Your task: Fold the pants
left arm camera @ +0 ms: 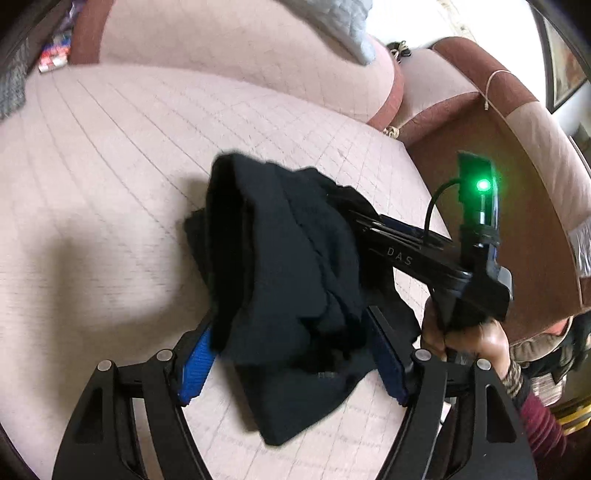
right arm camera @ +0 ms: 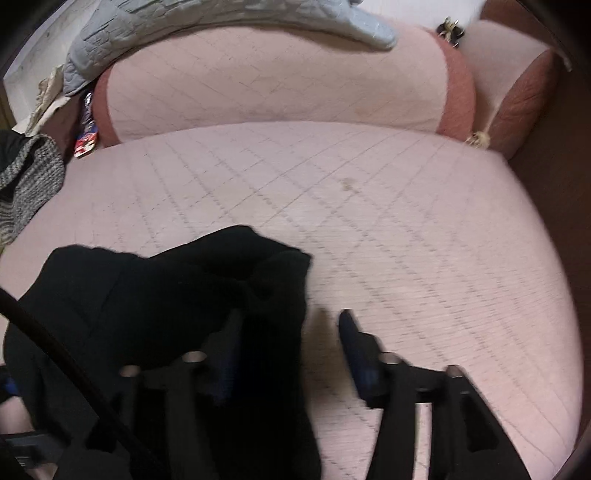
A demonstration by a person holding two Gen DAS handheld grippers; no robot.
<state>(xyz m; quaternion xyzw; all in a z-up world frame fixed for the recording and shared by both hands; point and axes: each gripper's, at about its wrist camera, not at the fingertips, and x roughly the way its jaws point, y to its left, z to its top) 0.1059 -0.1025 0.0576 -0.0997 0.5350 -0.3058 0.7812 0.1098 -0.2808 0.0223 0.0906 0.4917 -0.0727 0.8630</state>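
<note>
The black pants (left arm camera: 291,273) are a bunched, folded bundle on the pink quilted sofa seat (left arm camera: 110,177). My left gripper (left arm camera: 291,354) has its blue-padded fingers spread wide on either side of the bundle, which lies between them. The right gripper's body (left arm camera: 406,258) reaches in from the right, its tip hidden under the cloth. In the right wrist view the pants (right arm camera: 177,295) drape over the left finger of my right gripper (right arm camera: 291,332); the right finger (right arm camera: 354,343) is bare and apart, over the seat (right arm camera: 406,221).
A pink bolster cushion (right arm camera: 277,81) with red ends lies behind the seat, with a grey quilt (right arm camera: 221,14) over it. A grey knit garment (right arm camera: 29,181) lies at the left. The sofa's red armrest (left arm camera: 498,122) stands at the right.
</note>
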